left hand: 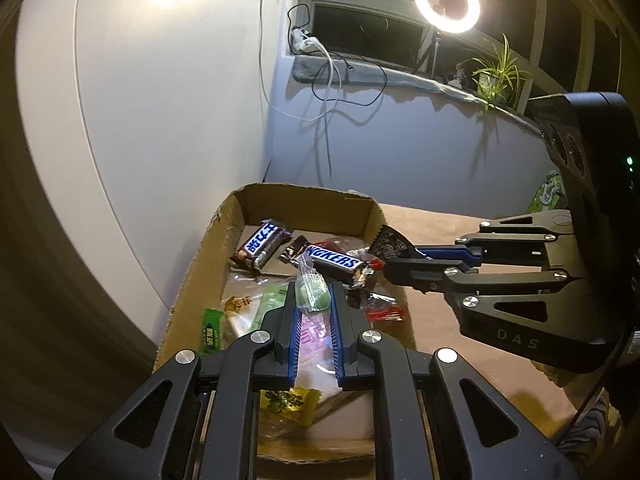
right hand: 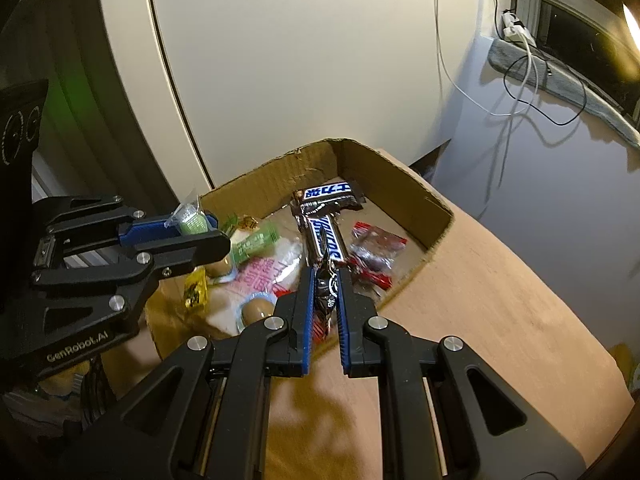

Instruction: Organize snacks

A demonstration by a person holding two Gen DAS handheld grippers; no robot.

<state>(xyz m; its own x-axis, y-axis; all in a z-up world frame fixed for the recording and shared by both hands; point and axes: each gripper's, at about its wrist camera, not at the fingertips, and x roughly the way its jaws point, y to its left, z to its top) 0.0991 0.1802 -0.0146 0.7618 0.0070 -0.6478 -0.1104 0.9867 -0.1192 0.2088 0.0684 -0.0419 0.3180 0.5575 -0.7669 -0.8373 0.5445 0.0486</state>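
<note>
**Operator:** Nearest me, my left claw [left hand: 314, 300] is clamped on a green candy [left hand: 313, 295] in clear crinkly wrap, holding it above the cardboard box [left hand: 192, 276]. My right claw [right hand: 325, 280] is pinched on a dark foil sachet [right hand: 326, 288] with a saw-tooth end, over the box's near edge.

**Observer:** Why hold both up there?

**Operator:** My guess is I'm carrying them to drop in with the rest, since that's where the snacks are gathering. Both wrappers are thin and slippery, so I keep the claws tight.

**Observer:** What's below?

**Operator:** Soft packets on the box floor: a pink pouch [right hand: 260, 276], a yellow sachet [right hand: 195, 290], a green stick [left hand: 211, 330]. Further in, a glossy Snickers bar [left hand: 334, 260], a red-and-clear packet [right hand: 376, 254], and at the far wall a second chocolate bar [left hand: 260, 246].

**Observer:** And the box?

**Operator:** Rough corrugated card, low torn walls, sitting on a brown matte surface [right hand: 500, 300]. Beyond that, a pale wall.
</note>
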